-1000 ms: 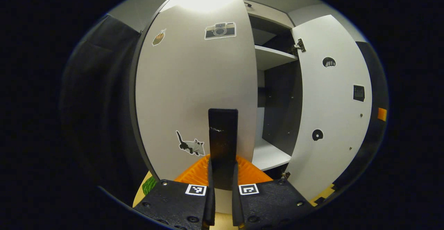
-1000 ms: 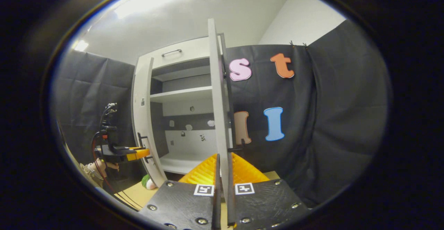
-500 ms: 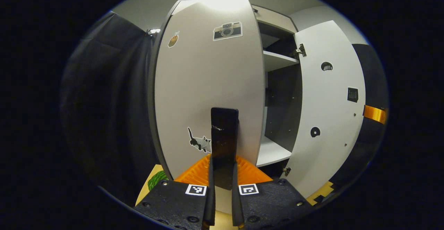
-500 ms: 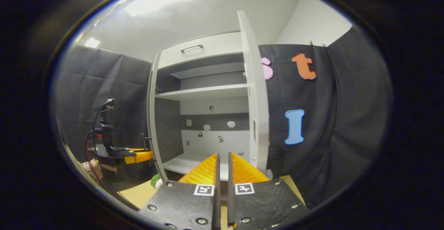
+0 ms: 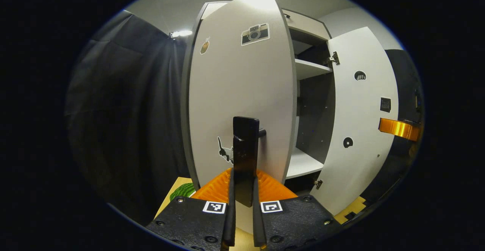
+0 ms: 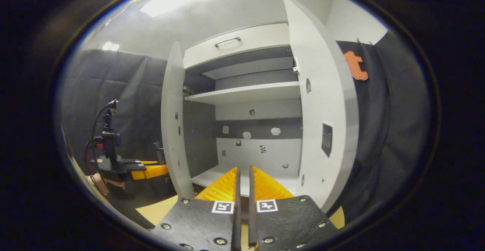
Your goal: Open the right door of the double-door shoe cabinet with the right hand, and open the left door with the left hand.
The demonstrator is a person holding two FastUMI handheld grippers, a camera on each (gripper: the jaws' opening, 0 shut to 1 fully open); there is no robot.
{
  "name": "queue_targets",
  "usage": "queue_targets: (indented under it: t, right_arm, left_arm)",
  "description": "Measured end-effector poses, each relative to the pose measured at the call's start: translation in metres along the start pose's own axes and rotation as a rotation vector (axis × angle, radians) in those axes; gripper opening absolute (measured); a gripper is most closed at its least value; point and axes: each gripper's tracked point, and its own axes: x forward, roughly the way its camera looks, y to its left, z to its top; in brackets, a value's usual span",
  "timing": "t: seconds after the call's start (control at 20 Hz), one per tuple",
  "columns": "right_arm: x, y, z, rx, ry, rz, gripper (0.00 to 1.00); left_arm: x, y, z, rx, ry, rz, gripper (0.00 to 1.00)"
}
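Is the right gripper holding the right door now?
No: in the right gripper view the right gripper has its fingers together on nothing, with the open right door standing apart to its side.

Smooth matt doors, glossy black handle, metal hinge, creased cloth wall

The left gripper is clamping both fingers on a black bar handle; the right gripper is holding nothing, fingers nearly together.
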Motion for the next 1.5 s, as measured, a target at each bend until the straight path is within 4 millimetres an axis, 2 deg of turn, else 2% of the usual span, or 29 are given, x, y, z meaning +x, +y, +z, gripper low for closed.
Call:
queue_targets:
  t: [0.55,0.6,0.65,0.85,0.9,1.35,1.5]
  right_arm:
    - [0.033,0.03,-0.024,0.016,0.049,0.099,0.08]
    - [0.034,0.033,-0.025,0.017,0.051,0.106,0.12]
    - [0.036,0.035,-0.026,0.019,0.052,0.114,0.08]
    - [0.044,0.044,-0.03,0.027,0.059,0.144,0.08]
    - [0.045,0.047,-0.031,0.027,0.062,0.151,0.08]
    - [0.053,0.056,-0.034,0.031,0.067,0.173,0.08]
    - [0.052,0.055,-0.036,0.03,0.068,0.17,0.08]
  left_arm:
    - [-0.022,0.034,0.0,0.012,0.005,0.077,0.12]
    - [-0.024,0.038,0.0,0.015,0.007,0.088,0.11]
    - [-0.026,0.042,0.0,0.02,0.009,0.101,0.1]
    - [-0.032,0.061,0.001,0.029,0.003,0.157,0.04]
    - [-0.034,0.067,0.002,0.028,0.001,0.176,0.0]
    - [-0.048,0.119,0.001,0.062,-0.008,0.249,0.0]
    - [-0.048,0.125,0.002,0.002,-0.025,0.234,0.01]
